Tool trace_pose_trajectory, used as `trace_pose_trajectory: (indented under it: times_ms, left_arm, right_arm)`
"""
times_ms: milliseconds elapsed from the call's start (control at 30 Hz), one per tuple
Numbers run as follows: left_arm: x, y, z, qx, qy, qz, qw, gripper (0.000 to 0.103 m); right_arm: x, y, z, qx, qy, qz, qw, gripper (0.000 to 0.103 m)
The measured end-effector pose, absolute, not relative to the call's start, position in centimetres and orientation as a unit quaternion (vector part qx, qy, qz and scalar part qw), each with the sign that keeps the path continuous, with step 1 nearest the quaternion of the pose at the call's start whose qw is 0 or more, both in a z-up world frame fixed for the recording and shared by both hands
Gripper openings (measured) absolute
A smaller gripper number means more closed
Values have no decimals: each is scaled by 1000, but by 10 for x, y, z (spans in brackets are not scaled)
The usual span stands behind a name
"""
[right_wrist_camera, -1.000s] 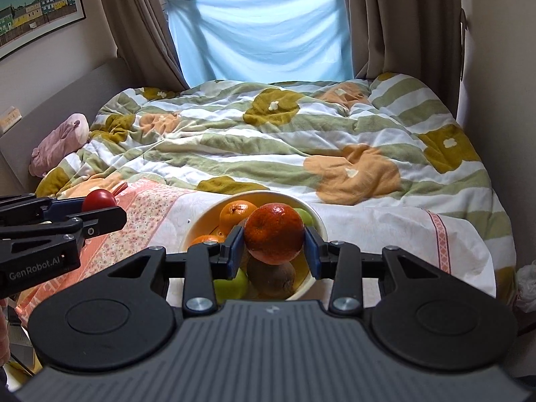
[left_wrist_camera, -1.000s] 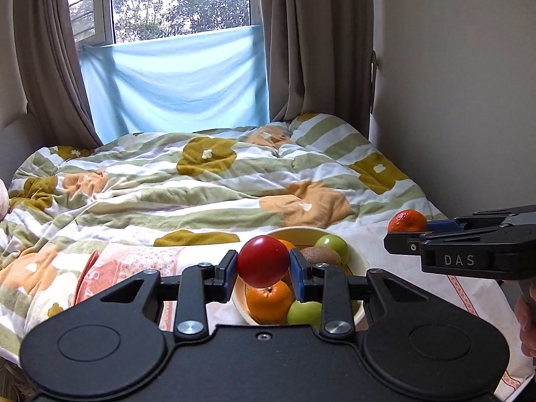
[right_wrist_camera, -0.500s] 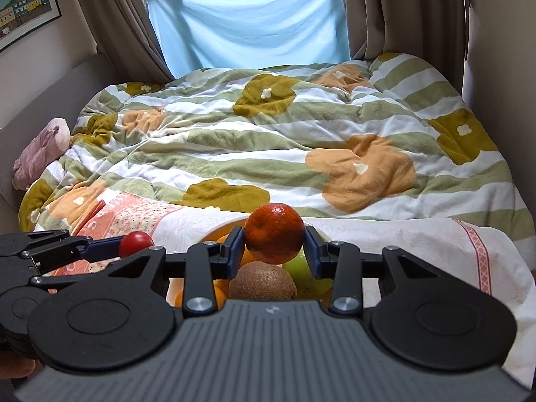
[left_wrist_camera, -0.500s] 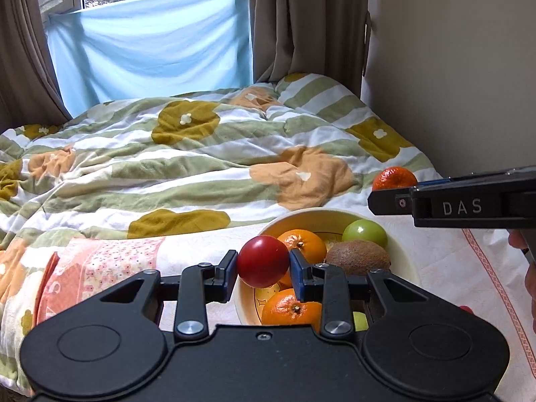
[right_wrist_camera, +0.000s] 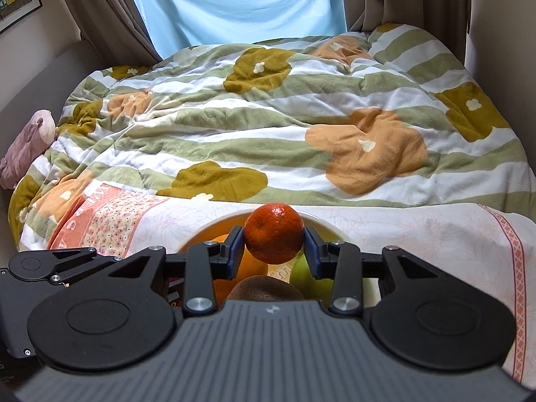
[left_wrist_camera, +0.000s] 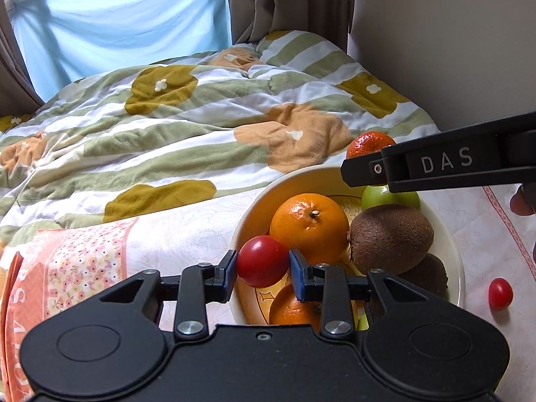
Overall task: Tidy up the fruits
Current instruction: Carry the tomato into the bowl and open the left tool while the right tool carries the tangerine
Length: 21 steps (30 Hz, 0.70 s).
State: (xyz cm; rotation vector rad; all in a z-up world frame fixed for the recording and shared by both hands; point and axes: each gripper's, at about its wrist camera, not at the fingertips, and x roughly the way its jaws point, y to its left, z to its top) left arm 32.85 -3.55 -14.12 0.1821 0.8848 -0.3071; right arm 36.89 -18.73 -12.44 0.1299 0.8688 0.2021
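We see the left gripper: matte black body, two round discs moulded into its housing, triangular cut-outs in the linkage arms, silver pivot screws, blue pads on the fingers. Our right gripper has the same black linkage and silver screws, blue pads too, but a grey ribbed top on its body. From the left wrist view its side shows white "DAS" lettering and a small screw. Part of a hand shows at the frame edge.
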Motion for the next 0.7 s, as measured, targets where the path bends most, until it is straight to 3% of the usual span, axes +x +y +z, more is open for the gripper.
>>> trace_pose_trajectory:
  times_ms: [33, 67, 133, 700]
  left_arm:
    - [329, -36, -141, 91, 425, -149, 888, 47]
    - [328, -36, -141, 93, 425, -151, 888, 72]
    - [323, -34, -137, 90, 414, -153, 893, 103]
    - [304, -29, -108, 91, 387, -129, 908, 103]
  right_arm:
    - [369, -187, -125, 63, 421, 98, 900, 53]
    - [370, -187, -126, 63, 422, 97, 899, 53]
    - [370, -188, -125, 61, 423, 97, 899, 53]
    - [389, -189, -133, 38, 443, 118, 888, 53]
